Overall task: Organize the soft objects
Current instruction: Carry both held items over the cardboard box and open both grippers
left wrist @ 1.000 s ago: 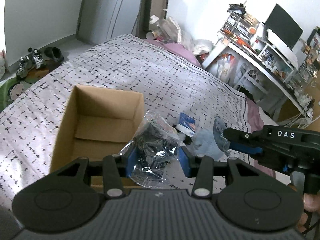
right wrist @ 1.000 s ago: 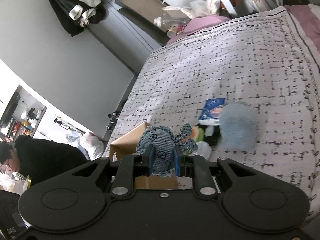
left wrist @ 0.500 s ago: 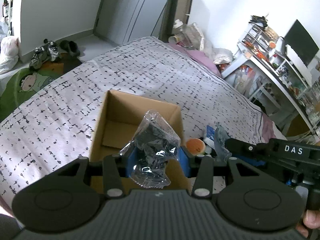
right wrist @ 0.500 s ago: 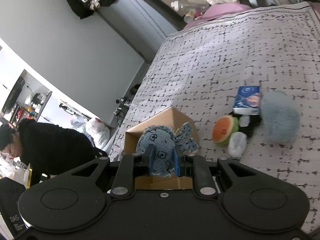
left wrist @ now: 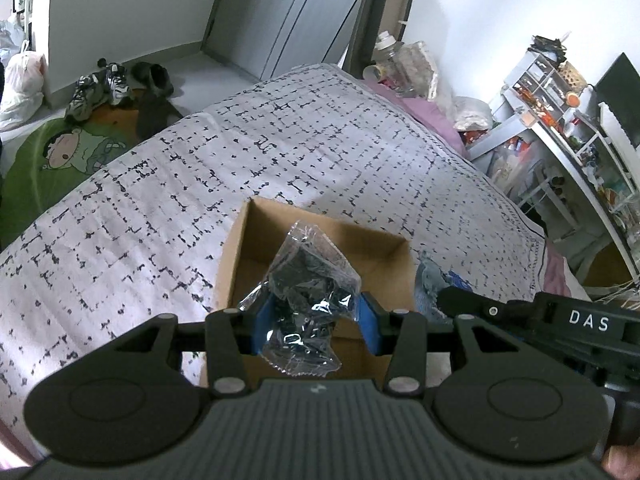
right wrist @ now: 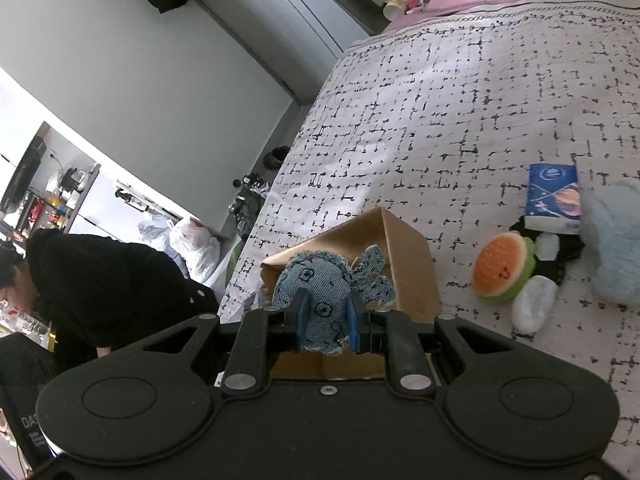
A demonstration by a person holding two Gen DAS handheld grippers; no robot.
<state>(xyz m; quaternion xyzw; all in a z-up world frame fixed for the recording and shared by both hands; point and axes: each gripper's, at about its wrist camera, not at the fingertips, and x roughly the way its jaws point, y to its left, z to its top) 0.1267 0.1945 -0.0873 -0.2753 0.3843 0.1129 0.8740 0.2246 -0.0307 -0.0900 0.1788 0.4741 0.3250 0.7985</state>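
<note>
Box (left wrist: 316, 248) sits open-topped on the bed (left wrist: 280, 152), the drop spot for soft stuff, so we've got both loads parked over it. Left gripper (left wrist: 316, 316): jaws partly closed, pinching a crinkly clear bag (left wrist: 312, 292) w/ dark contents; bag hangs above the box opening, near its front wall, prob. so it falls straight in once we let go. Right gripper (right wrist: 326, 320): jaws narrow, squeezed on a denim toy (right wrist: 328, 284), toy's body bulging up btw the pads, ears flopping right. It hovers by the box's right edge, just beside the left tool, so likely second in line.

Still on the bed, well right of the box in the right view: melon plush (right wrist: 504, 264), tissue pack (right wrist: 554, 200), blue fluffy thing (right wrist: 612, 244), white puffs (right wrist: 534, 308), something black under them, all bunched and touching. Those are left to do, we judge.

Risk: two tools crowd one small opening; bag film is slippery & may snag on a pad at release.
</note>
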